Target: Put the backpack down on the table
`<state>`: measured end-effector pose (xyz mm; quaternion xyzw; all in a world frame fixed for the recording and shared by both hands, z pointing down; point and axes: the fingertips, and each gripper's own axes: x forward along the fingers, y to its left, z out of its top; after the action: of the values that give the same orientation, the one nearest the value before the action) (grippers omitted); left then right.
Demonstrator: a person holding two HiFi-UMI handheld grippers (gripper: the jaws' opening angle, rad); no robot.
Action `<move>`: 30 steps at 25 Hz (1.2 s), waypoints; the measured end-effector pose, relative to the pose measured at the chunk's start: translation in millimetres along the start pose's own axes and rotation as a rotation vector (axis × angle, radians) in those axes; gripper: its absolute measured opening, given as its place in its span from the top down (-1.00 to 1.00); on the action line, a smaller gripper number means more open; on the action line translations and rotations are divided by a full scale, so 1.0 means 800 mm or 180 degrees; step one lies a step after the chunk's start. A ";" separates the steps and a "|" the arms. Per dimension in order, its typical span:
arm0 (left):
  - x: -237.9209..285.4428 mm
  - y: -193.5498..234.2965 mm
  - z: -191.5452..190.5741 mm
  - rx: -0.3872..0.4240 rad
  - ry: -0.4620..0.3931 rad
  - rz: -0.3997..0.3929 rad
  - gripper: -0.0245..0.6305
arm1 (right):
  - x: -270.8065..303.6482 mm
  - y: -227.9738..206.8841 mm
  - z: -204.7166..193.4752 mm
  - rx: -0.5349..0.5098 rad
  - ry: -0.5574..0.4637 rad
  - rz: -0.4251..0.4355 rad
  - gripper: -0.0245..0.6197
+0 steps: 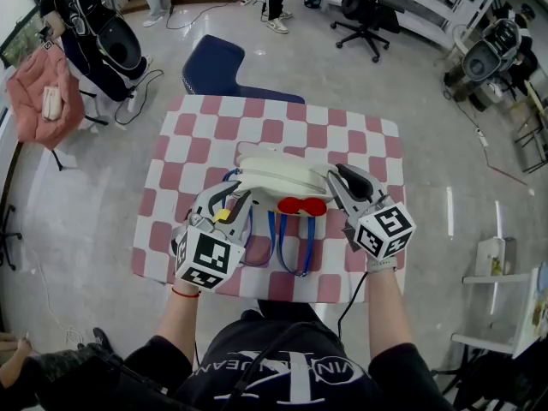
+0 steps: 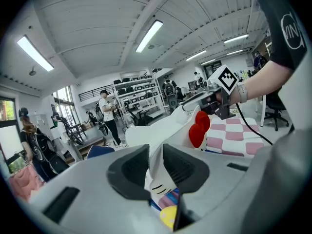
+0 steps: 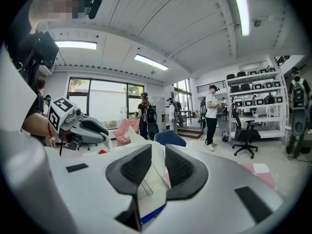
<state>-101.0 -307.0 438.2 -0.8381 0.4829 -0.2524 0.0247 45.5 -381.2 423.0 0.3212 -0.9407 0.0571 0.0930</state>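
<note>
White fabric of the backpack (image 1: 278, 176) is pinched in both grippers. The backpack sits over the middle of the tabletop (image 1: 360, 135), towards the near edge, on a pink-and-white checked cloth. Whether its underside rests on the cloth or hangs just above it cannot be told.

Left gripper (image 1: 238, 199): held at the backpack's left end, jaws pointing forward and slightly inward. In the left gripper view the two dark pads are closed on a fold of white fabric, with a striped and yellow patch showing just below the grip. Its marker cube (image 1: 205, 259) faces up, nearest the person.

Right gripper (image 1: 340, 183): held at the backpack's right end, roughly level with the left one, jaws angled inward. In the right gripper view its pads are clamped on a white fold with a blue edge beneath.

Arms: both forearms reach forward from the body, about parallel, and the backpack spans the gap between the grippers. The left wrist (image 1: 185, 292) carries a thin red band. A black cable (image 1: 348, 302) runs back from the right gripper along the right forearm.

A red bow (image 1: 301, 205) sits on the near face of the backpack, between the grippers. Blue straps (image 1: 287, 248) loop from it towards the near edge of the tabletop.

Beyond the far edge stands a dark blue chair (image 1: 214, 67); a black office chair (image 1: 364, 15) stands well apart on the floor.
</note>
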 end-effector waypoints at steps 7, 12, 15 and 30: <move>-0.009 -0.004 0.003 0.0070 -0.0011 0.0088 0.71 | -0.009 0.006 0.006 -0.0045 -0.0043 -0.0052 0.72; -0.019 0.002 0.012 0.0067 -0.0089 0.0162 0.71 | -0.015 0.010 0.011 -0.0042 -0.0074 -0.0089 0.72; -0.022 0.001 0.016 0.0071 -0.0114 0.0173 0.71 | -0.017 0.014 0.015 -0.0016 -0.0133 -0.0086 0.72; -0.032 -0.018 0.012 -0.0102 -0.0182 0.0132 0.71 | -0.026 0.054 0.016 -0.0130 -0.0181 0.0021 0.72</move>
<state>-95.7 -280.5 424.1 -0.8351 0.5033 -0.2199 0.0302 33.4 -337.3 403.9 0.3175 -0.9450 0.0290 0.0726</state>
